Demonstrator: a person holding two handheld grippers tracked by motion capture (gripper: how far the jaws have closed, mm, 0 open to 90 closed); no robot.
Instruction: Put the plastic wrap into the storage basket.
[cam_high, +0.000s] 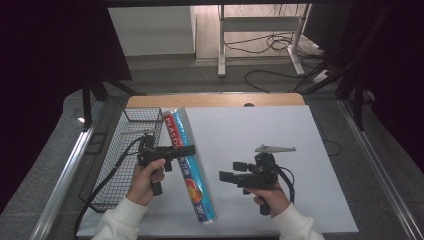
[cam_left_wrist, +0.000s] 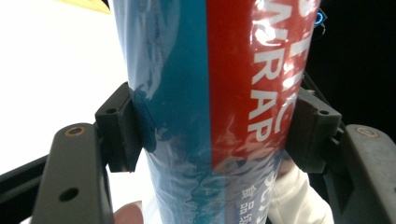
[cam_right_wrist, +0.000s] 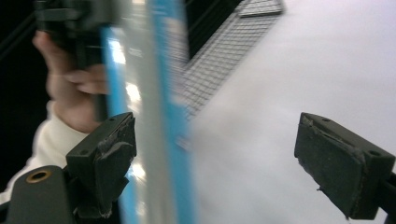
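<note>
In the high view, the plastic wrap box (cam_high: 190, 165) lay on the white tabletop (cam_high: 280, 135) beside the wire basket (cam_high: 127, 150). In the left gripper view, the left gripper (cam_left_wrist: 212, 126) clamped its 2 jaws on this box. In the right gripper view, blurred, the right gripper (cam_right_wrist: 217, 154) seemed wide open, holding nothing.

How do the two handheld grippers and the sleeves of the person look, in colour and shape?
Both the left gripper and the right gripper are black, pistol-shaped tools with a grip below. Each has two black jaws ending in blocky dark pads. The jaw arms carry brass-coloured rivets. A black cable trails from the left one. A grey three-cornered plate sits on the right one. The sleeves are white.
</note>
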